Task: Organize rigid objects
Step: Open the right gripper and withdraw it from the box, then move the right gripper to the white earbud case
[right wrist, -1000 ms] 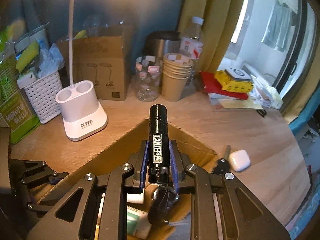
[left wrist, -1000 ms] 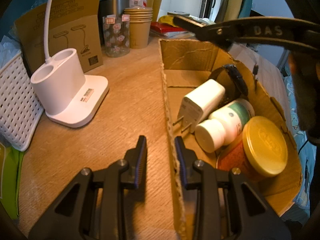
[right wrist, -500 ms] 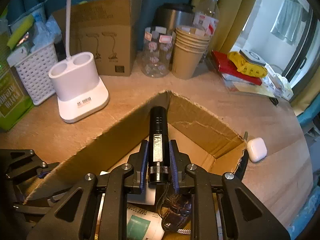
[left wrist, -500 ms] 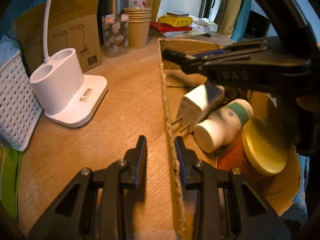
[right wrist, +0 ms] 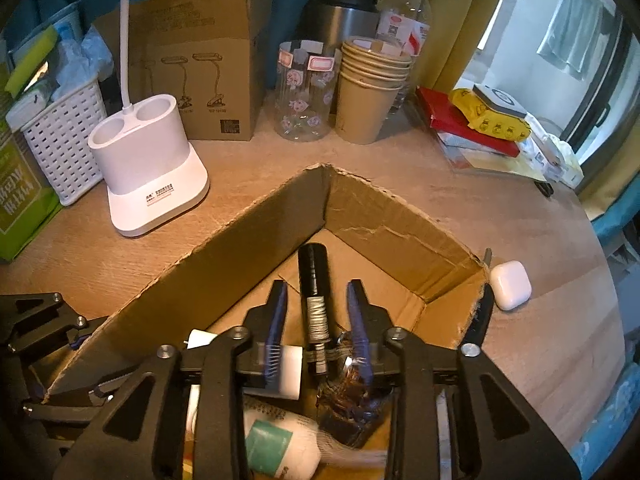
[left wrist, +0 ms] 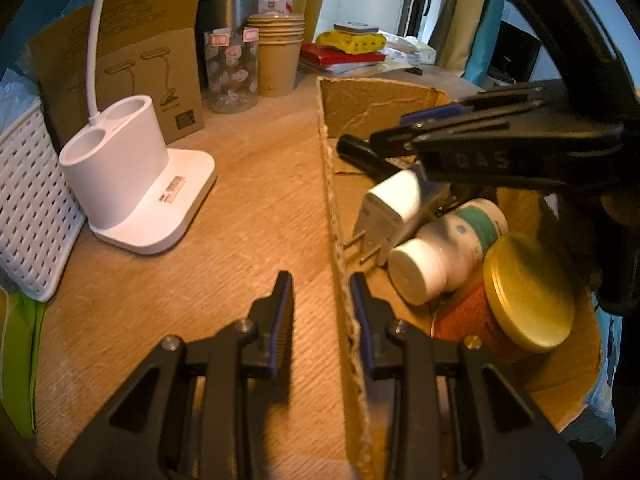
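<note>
Releasing is the step in hand, by my reading: the right gripper [right wrist: 316,316] is down inside the cardboard box [right wrist: 256,236], its jaws opening, and the black flashlight [right wrist: 314,280] lies between them with a gap showing on each side, no pad pressing it; best to let the jaws spread fully, then lift straight up so neither finger drags the barrel; it is a smooth cylinder and would likely roll if nudged.

Left gripper [left wrist: 322,300] straddles the box's near wall, one finger outside over the wooden table [left wrist: 248,200], one inside; jaws partly open; whether the pads actually press the cardboard I cannot tell, though it looks placed to steady the box.

Just right of the left jaws: a white charger plug [left wrist: 388,208], hard plastic with bare metal prongs; a white bottle [left wrist: 440,248] on its side, green label; a tin with a gold lid [left wrist: 528,292], glossy.

Box edges are ragged, corrugated, torn along the rim.

Beyond the right jaws, outside the box's far corner: a white earbud case [right wrist: 510,284], rounded, and a dark key-like item beside it, not yet boxed.

Farther off: white lamp base [right wrist: 148,168], stacked paper cups [right wrist: 370,92].
</note>
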Motion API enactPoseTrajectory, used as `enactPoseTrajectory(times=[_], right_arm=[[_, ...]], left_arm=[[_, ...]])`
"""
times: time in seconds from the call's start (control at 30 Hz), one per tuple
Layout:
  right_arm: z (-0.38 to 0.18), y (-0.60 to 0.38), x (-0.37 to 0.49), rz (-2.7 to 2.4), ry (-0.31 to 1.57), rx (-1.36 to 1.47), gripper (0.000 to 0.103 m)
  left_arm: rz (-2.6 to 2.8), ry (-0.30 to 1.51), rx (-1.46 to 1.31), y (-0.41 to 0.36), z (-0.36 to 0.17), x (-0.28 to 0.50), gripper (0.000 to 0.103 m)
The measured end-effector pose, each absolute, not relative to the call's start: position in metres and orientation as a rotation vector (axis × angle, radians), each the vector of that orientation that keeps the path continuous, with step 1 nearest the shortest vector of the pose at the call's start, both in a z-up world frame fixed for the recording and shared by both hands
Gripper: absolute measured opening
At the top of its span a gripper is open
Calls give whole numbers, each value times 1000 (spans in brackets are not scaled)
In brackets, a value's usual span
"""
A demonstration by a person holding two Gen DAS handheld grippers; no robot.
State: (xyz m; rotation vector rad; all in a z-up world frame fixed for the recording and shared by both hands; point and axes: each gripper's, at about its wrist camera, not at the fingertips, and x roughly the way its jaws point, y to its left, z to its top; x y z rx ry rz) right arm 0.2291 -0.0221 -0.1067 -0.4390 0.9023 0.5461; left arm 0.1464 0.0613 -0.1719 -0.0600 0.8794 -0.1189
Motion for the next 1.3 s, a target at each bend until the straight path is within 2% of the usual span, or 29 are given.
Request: enactPoseTrajectory(times=[0.57, 0.83, 1.3], right_arm=[[-81, -63, 217, 492, 858, -381, 36], [-62, -81, 204, 482, 818, -352, 48], [-41, -123, 194, 417, 775, -303, 52]], left_arm=[[-115, 877, -58, 64, -172, 148, 31], [-112, 876, -58, 66, -171, 148, 31], [-93, 868, -57, 67, -170, 147, 32]])
